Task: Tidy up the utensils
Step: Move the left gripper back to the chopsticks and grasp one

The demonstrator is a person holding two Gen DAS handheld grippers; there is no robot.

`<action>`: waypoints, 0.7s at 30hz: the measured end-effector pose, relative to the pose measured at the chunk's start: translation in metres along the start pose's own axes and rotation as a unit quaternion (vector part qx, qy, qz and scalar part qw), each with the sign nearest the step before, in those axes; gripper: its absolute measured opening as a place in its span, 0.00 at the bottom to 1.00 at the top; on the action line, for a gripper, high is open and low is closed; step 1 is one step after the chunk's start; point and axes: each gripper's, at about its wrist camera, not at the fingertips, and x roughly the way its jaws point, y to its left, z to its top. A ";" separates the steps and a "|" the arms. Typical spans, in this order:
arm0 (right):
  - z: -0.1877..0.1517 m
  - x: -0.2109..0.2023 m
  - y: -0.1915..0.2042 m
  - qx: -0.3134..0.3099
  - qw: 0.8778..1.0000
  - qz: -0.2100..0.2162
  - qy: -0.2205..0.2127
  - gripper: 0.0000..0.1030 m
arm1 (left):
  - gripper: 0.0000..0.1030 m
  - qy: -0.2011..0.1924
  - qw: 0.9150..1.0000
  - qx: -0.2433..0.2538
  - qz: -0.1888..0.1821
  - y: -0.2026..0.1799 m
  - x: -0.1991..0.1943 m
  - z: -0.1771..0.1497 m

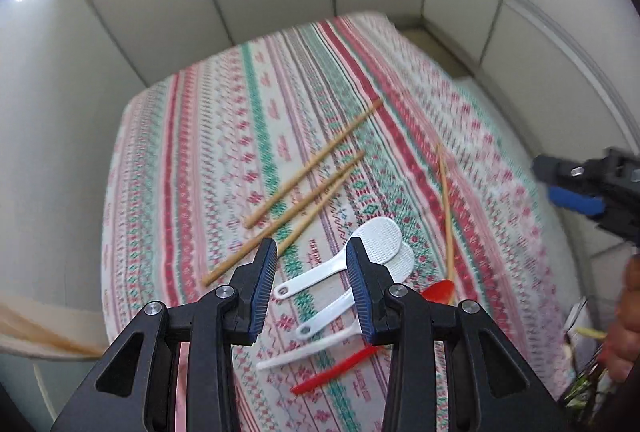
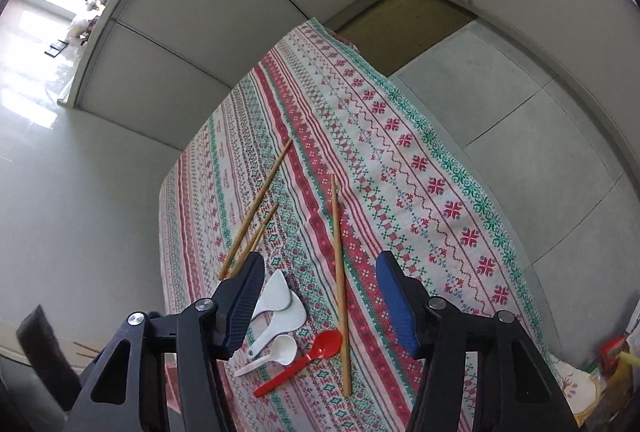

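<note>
Utensils, overall: all lie loose on the striped tablecloth (image 2: 400,168); none is lifted, none yet grouped by kind, so I judge sorting not begun.
Left claw (image 1: 311,288): my jaws stand narrowly apart with nothing between the pads; it hangs above the cloth, pointing steeply down over the white paddles.
Right claw (image 2: 318,302): my jaws stand moderately wide, empty, above the red spoon and the lone chopstick; in the left view it shows at the right edge (image 1: 568,188).
Rice paddles (image 1: 384,242): two white ones overlapping, blades toward the far side, handles toward me, near the table's near end.
White spoon (image 2: 282,350): just beside the paddle handles, bowl close to the red spoon's bowl; whether they touch I cannot tell.
Red spoon (image 2: 320,346): its bowl lies against or just beside the lone chopstick, handle slanting toward the near edge.
Lone chopstick (image 2: 340,284): lies lengthwise between my right fingers as framed, well apart from its fellows.
Chopstick group (image 1: 304,188): three sticks roughly parallel, beyond the paddles and to their left.
Step in hand: approach; both claws descending on the cluster, as I judge it, nothing gripped.
Next move, right: calls for lowering astride one slender piece, the lone chopstick or the red spoon, and closing squarely across it.
Next move, left: calls for a little more spread before straddling a paddle handle.
Hazard: thin sticks lying flat on soft cloth may roll or slip from the pads.
</note>
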 end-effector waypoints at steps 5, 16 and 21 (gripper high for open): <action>0.004 0.008 -0.008 0.011 1.000 -0.002 0.020 0.52 | 0.37 0.055 0.998 0.018 0.031 -0.005 0.074 0.024; 0.012 0.021 -0.008 0.031 0.999 0.015 0.029 0.52 | 0.32 0.086 0.994 0.056 0.034 -0.014 0.124 0.034; 0.014 0.026 -0.004 0.031 0.999 0.018 0.031 0.52 | 0.30 0.091 0.993 0.066 0.036 -0.014 0.132 0.042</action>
